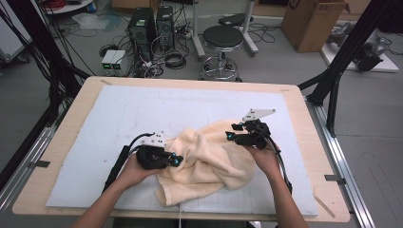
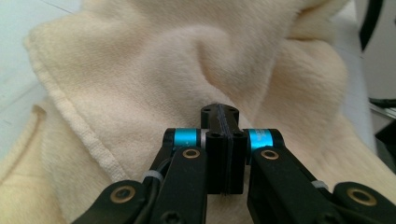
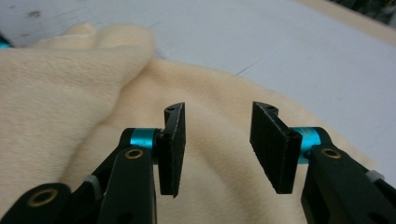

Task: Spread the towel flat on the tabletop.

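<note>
High view: a crumpled cream-coloured fleece cloth lies in a loose heap on the pale grey mat that covers the light wooden table, slightly toward the near edge and between the person's two hands. The left gripper, a black tool with blue accents, is held in the left hand at the cloth's left side, its tip touching the fabric; a black cable trails from it along the mat. The right gripper, carrying a grey three-cornered plate, is held in the right hand at the cloth's upper right part, above the fabric. Left gripper view: the left gripper has its jaws pressed together, flat faces meeting with only a thin seam between them; whether any fabric is pinched there cannot be told. Folds of the cloth rise directly behind the tip, and a stitched hem runs diagonally at lower left. Right gripper view: the right gripper has its jaws set well apart, with bare fabric of the cloth visible between and below them and the grey mat beyond. On the floor behind the table stand a round black stool, computer towers and a brown cardboard box.
</note>
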`<state>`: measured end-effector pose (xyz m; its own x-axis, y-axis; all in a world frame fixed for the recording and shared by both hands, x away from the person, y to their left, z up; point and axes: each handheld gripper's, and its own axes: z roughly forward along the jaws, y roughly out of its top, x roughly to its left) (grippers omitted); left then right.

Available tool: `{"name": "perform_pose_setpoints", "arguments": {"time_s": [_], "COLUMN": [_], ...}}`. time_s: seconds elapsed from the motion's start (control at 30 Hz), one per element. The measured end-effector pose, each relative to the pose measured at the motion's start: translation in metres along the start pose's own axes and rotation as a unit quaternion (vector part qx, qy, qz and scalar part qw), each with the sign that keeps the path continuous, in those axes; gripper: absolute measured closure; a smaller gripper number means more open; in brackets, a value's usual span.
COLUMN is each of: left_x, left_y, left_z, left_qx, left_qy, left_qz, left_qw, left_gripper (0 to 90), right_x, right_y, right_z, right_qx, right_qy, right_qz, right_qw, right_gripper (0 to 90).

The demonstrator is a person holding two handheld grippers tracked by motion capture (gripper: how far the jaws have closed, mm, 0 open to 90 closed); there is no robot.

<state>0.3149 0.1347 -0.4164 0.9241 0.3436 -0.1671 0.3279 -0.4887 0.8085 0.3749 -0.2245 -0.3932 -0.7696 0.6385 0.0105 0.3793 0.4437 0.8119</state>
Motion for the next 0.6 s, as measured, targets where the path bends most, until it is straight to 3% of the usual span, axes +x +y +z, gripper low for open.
{"name": "perform_pose_setpoints", "arguments": {"time_s": [0.07,0.13,0.2,0.27,0.37,0.47,0.53,0.6], "left_x": [0.001,0.003,0.008,0.018,0.034,0.051,0.059,0.066], "left_y": [-0.004,-0.004,0.0,0.007,0.021,0.034,0.041,0.045], "left_z": [-0.005,-0.009,-0.015,-0.019,-0.013,0.002,0.014,0.025], "left_qx": [0.004,-0.005,-0.03,-0.058,-0.08,-0.088,-0.084,-0.076], "left_qy": [-0.014,-0.026,-0.003,0.018,0.066,0.078,0.072,0.08], "left_qz": [-0.001,-0.014,-0.027,-0.045,-0.062,-0.076,-0.083,-0.081], "left_qw": [0.9999,0.9996,0.9992,0.9972,0.9927,0.9902,0.9903,0.9906], "left_gripper": [89.0,84.3,68.2,65.5,60.7,58.9,57.1,50.1], "right_x": [-0.008,-0.017,-0.027,-0.034,-0.039,-0.041,-0.041,-0.044], "right_y": [-0.008,-0.017,-0.024,-0.028,-0.03,-0.03,-0.03,-0.032], "right_z": [0.004,0.01,0.015,0.018,0.021,0.024,0.025,0.026], "right_qx": [0.011,0.028,0.041,0.042,0.04,0.036,0.036,0.036], "right_qy": [-0.005,-0.017,-0.028,-0.037,-0.047,-0.05,-0.052,-0.052], "right_qz": [0.019,0.035,0.056,0.069,0.076,0.076,0.077,0.082], "right_qw": [0.9998,0.9989,0.9972,0.9961,0.9952,0.9952,0.995,0.9946], "right_gripper": [56.0,54.5,53.7,53.6,53.4,53.4,53.4,53.4]}}
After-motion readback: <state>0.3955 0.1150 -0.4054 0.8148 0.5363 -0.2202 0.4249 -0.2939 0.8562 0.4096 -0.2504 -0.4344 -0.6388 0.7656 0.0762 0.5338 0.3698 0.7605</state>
